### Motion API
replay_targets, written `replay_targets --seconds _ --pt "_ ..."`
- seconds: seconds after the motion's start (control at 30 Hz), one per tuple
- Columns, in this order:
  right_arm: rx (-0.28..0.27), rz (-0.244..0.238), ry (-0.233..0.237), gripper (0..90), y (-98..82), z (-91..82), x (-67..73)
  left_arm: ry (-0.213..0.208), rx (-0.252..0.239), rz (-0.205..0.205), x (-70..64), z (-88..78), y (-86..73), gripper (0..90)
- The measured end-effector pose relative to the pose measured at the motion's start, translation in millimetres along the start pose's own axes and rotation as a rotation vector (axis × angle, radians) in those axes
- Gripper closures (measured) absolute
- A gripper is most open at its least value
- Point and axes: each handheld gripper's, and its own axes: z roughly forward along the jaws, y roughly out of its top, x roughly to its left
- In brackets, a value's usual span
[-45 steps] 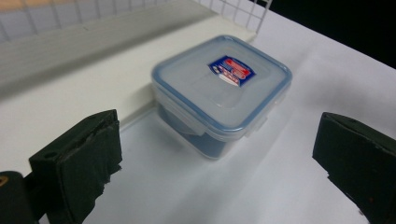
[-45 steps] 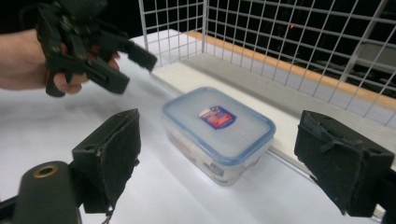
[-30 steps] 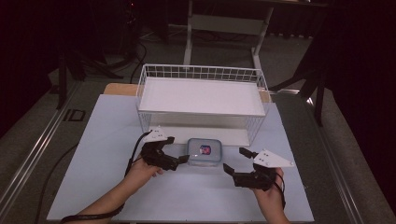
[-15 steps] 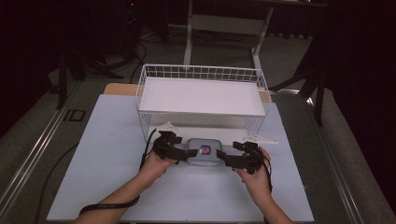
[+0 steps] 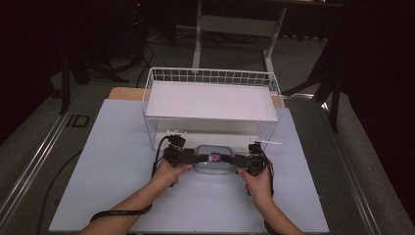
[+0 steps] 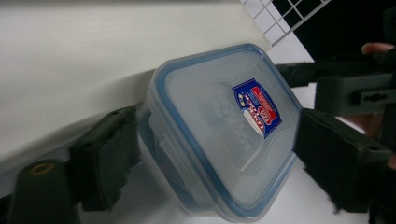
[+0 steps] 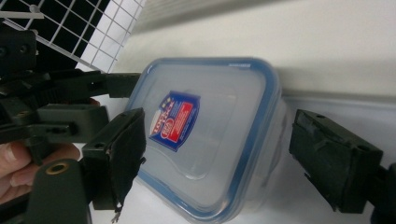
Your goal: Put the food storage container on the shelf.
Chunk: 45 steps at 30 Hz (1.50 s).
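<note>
The container [image 5: 213, 160], a clear plastic box with a blue-rimmed snap lid and a red-and-blue label, sits on the table [image 5: 112, 161] just in front of the white wire basket [image 5: 210, 100]. The left gripper [image 5: 188, 157] approaches from one short end and the right gripper [image 5: 243, 160] from the opposite end, so the box lies between the two tools. This two-sided placement suggests a shared lift or a steadying hold, since one gripper alone would span only a corner of the box.

In the left gripper view, the jaws stand wide, one on each side of the container [image 6: 219, 130]; a gap shows at the left jaw, and the right one lies close to the lid edge. In the right gripper view, the jaws are likewise spread, the left one overlapping the lid rim and the right one clearly apart from the wall of the container [image 7: 210, 135]. Both pairs of jaws have just been closing, with the box between them, but no firm grip is established yet.

Limits of view:
- The contents of the box cannot be determined through the cloudy lid.
- The label text is too small to read.
- The side latches are partly covered by the jaws.
- In the high view, the hands cover the gripper bodies, so contact at the box ends cannot be confirmed there.
- The far floor beyond the basket is dark.
</note>
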Motion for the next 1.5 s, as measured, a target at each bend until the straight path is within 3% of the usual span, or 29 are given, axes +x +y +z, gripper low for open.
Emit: replay_targets --seconds 0.07,0.2,0.23,0.37,0.47,0.63,0.77,0.8,0.97,1.2,1.27,1.5 --pt "0.02 0.026 -0.006 22.2 -0.4 2.7 -0.7 0.022 0.023 -0.011 2.7 1.9 -0.7 16.2" --pt "0.05 0.052 -0.009 25.0 -1.4 7.5 -4.1 0.021 0.047 -0.051 8.6 4.7 -3.8 23.0" --pt "0.052 0.063 -0.017 31.9 -2.2 8.1 -5.5 0.006 0.045 -0.065 10.2 5.1 -4.6 23.4" --pt "0.063 0.101 0.006 34.8 -3.1 7.6 -9.5 -0.049 0.044 -0.09 9.6 5.6 -5.8 34.3" --pt "0.062 0.115 0.027 37.2 -3.9 6.3 -13.4 -0.042 0.052 -0.091 6.1 4.6 -5.2 36.1" --pt "0.033 0.113 0.02 38.1 -8.4 4.3 -10.2 -0.029 0.047 -0.05 4.9 0.6 -6.7 39.5" --pt "0.024 0.075 0.007 38.0 -10.2 2.7 -5.9 -0.013 0.03 -0.011 -0.1 -2.3 -10.1 42.0" --pt "0.024 0.067 -0.001 38.1 -10.8 1.9 -3.8 -0.004 0.018 0.022 -3.2 -4.1 -12.7 42.0" --pt "-0.005 0.033 -0.019 39.4 -17.3 -3.3 3.8 0.036 -0.02 0.09 -13.3 -8.5 -21.6 43.9" --pt "0.0 0.017 -0.024 39.5 -18.4 -6.1 8.0 0.067 -0.05 0.092 -20.7 -11.6 -27.7 46.2" --pt "-0.004 0.013 -0.025 39.5 -18.6 -6.3 8.9 0.063 -0.057 0.06 -20.5 -13.4 -27.5 47.3" --pt "-0.015 0.001 0.002 39.5 -14.4 -5.2 10.4 0.086 -0.091 0.075 -23.6 -21.0 -21.3 48.1"
